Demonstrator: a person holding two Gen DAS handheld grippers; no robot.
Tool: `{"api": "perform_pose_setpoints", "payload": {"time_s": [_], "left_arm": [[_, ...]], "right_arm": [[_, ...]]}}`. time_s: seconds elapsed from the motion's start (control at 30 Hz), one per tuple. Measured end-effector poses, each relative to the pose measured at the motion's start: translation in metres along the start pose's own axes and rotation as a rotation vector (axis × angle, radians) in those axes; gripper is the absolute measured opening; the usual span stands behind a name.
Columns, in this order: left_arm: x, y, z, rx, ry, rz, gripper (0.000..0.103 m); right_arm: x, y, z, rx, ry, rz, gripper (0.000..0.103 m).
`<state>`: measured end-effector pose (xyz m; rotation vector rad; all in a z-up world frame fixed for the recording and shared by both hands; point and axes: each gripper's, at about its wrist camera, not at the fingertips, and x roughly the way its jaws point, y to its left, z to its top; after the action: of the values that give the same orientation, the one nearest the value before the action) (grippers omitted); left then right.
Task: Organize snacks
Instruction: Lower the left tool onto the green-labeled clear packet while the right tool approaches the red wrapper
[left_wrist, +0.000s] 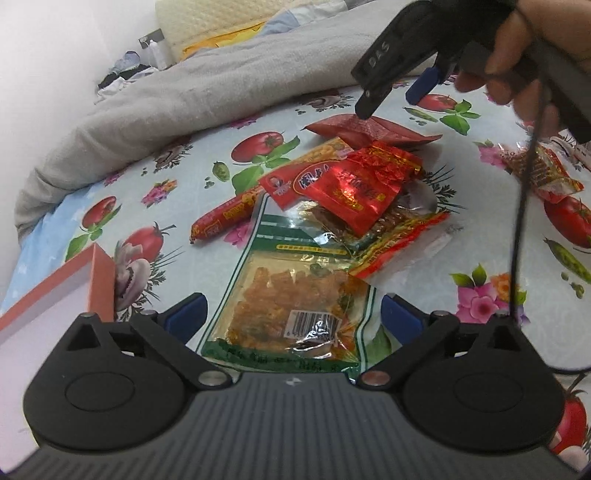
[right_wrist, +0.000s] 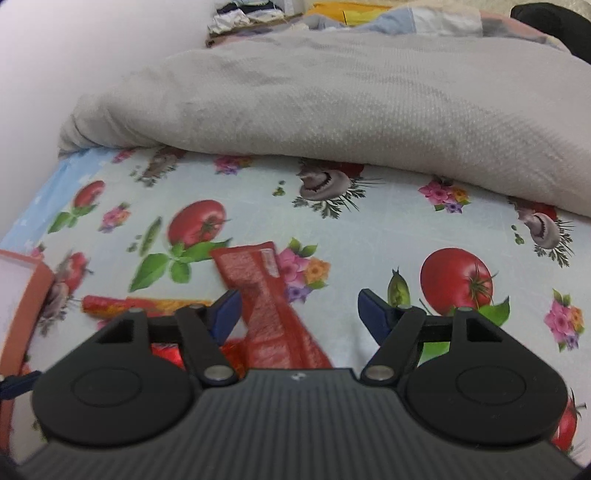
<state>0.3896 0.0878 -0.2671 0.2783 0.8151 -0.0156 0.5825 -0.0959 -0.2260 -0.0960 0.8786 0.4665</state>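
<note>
Left wrist view: left tool (left_wrist: 291, 314) jaws wide apart, nothing clamped, the clear packet of orange snack (left_wrist: 295, 306) lies between the pads on the tomato-print sheet (left_wrist: 177, 184). Beyond it a heap of red wrappers (left_wrist: 354, 184), a red sausage stick (left_wrist: 225, 218) to the left, and an orange-rimmed box (left_wrist: 55, 291) at the left edge. Right tool (left_wrist: 391, 99) hangs over a dark red packet (left_wrist: 369, 129), held by a hand (left_wrist: 517, 62). Right wrist view: right tool (right_wrist: 299, 314) jaws apart, the dark red packet (right_wrist: 266, 295) lies flat beside the left pad, unclamped. Grey blanket (right_wrist: 332, 103) bunched behind.
</note>
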Motion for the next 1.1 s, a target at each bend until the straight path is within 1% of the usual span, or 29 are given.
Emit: {"api": "perform_pose_setpoints", "payload": {"time_s": [0.07,0.17,0.2,0.3,0.47,0.57,0.6,0.63,0.67,0.7,0.77,0.8,0.93,1.03,1.1], "left_arm": [[0.003,0.005,0.001,-0.03,0.013,-0.026,0.102],[0.011,0.019,0.003,-0.135,0.051,-0.09,0.102],[0.012,0.021,0.003,-0.152,0.057,-0.102,0.102],[0.013,0.021,0.002,-0.155,0.059,-0.107,0.102],[0.014,0.021,0.003,-0.16,0.062,-0.11,0.102],[0.014,0.021,0.002,-0.161,0.056,-0.115,0.099],[0.013,0.021,0.002,-0.162,0.054,-0.119,0.099],[0.013,0.021,0.002,-0.161,0.053,-0.12,0.097],[0.011,0.02,0.003,-0.159,0.054,-0.12,0.094],[0.01,0.018,0.004,-0.153,0.056,-0.12,0.092],[0.007,0.013,0.006,-0.132,0.054,-0.109,0.087],[0.006,0.011,0.007,-0.127,0.054,-0.104,0.086],[0.002,0.006,0.009,-0.115,0.053,-0.09,0.08],[-0.004,0.0,0.01,-0.075,0.041,-0.084,0.067],[-0.009,-0.005,0.009,-0.044,0.036,-0.071,0.063]], "right_arm": [[0.008,-0.001,0.001,-0.011,0.016,0.016,0.071],[0.016,0.0,0.002,-0.011,0.041,0.071,0.071],[0.018,0.001,0.001,-0.015,0.047,0.081,0.071],[0.024,0.006,-0.002,-0.027,0.058,0.061,0.065],[0.027,0.007,-0.003,-0.048,0.056,0.056,0.065],[0.029,0.012,-0.003,-0.102,0.06,0.041,0.063],[0.03,0.014,-0.004,-0.124,0.059,0.032,0.058],[0.03,0.017,-0.004,-0.149,0.057,0.015,0.047],[0.029,0.018,-0.004,-0.161,0.054,0.006,0.043],[0.028,0.018,-0.003,-0.16,0.057,0.007,0.038],[0.027,0.02,-0.003,-0.167,0.056,-0.026,0.037],[0.026,0.021,-0.003,-0.174,0.053,-0.035,0.036],[0.02,0.025,-0.006,-0.174,0.053,-0.044,0.033],[0.012,0.027,-0.011,-0.185,0.05,-0.051,0.032],[0.003,0.027,-0.012,-0.184,0.046,-0.058,0.032]]}}
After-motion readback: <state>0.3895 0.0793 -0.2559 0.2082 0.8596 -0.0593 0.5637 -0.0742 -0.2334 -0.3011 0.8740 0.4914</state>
